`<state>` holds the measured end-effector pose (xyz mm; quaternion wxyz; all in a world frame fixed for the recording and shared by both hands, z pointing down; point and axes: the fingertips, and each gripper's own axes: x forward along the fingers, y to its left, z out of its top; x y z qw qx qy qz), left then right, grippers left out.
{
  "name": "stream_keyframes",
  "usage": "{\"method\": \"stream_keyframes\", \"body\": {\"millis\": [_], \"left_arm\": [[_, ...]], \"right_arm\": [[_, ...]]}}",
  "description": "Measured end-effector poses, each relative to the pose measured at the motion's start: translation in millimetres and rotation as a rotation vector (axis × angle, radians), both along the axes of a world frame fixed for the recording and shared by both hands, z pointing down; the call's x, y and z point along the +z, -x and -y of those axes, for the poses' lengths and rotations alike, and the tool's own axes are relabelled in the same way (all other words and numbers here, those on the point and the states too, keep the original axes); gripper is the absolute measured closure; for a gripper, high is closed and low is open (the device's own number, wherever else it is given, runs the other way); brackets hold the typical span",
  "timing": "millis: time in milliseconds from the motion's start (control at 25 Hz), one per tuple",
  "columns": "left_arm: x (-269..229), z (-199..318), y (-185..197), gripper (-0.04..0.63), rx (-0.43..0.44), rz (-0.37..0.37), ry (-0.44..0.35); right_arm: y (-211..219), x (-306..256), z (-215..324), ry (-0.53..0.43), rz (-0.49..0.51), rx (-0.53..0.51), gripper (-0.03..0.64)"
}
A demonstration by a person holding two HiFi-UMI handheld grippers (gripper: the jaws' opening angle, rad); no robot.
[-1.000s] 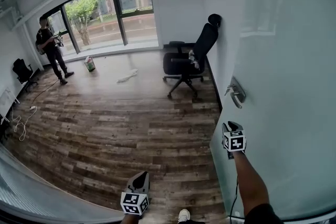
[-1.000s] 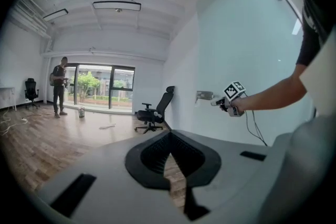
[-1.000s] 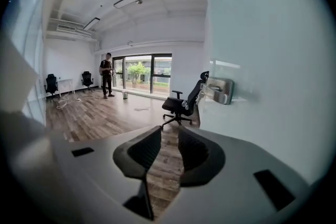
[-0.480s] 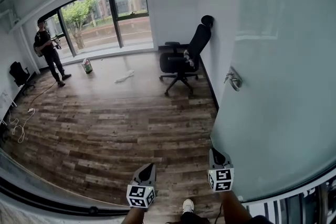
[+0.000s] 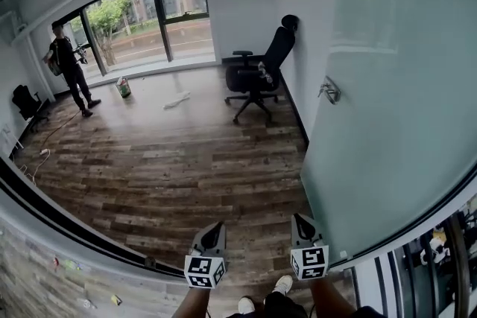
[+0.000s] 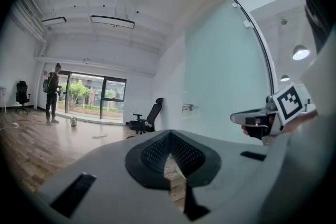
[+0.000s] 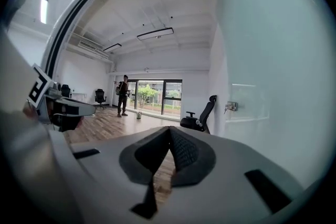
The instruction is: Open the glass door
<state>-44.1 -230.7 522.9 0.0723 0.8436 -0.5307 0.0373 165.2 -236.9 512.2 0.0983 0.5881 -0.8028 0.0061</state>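
The frosted glass door (image 5: 387, 123) stands swung open along the right, its metal handle (image 5: 330, 91) well ahead of both grippers. My left gripper (image 5: 215, 227) and right gripper (image 5: 300, 219) hang side by side low in the head view, above the wooden floor, touching nothing. In the left gripper view the left gripper (image 6: 169, 136) has its jaws together and empty, and the handle (image 6: 188, 107) shows small on the door. The right gripper (image 7: 169, 131) is likewise shut and empty, with the handle (image 7: 230, 106) far off to its right.
A black office chair (image 5: 257, 74) stands against the wall beyond the door. A person (image 5: 67, 59) stands by the far windows (image 5: 149, 18). A bucket (image 5: 124, 88) and a white cloth (image 5: 177, 99) lie on the floor. A dark door track (image 5: 74, 227) curves across the lower left.
The right gripper came away from the door below the handle and dropped back beside the left one. The whole view has backed off, bringing the floor track and outer frame into sight.
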Motion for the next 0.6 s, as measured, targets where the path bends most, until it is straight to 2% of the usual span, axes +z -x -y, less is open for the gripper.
{"method": "stream_keyframes", "body": {"millis": [320,600], "left_arm": [[-9,-85,-27,0.594,-0.001,0.002,-0.013],[-4,-164,-74,0.594,-0.015,0.014,-0.017]], "right_arm": [[-13,-12,-84,-0.037,-0.017,-0.027,0.601],[-49,-7,-161,-0.056,-0.008,-0.033,0.601]]}}
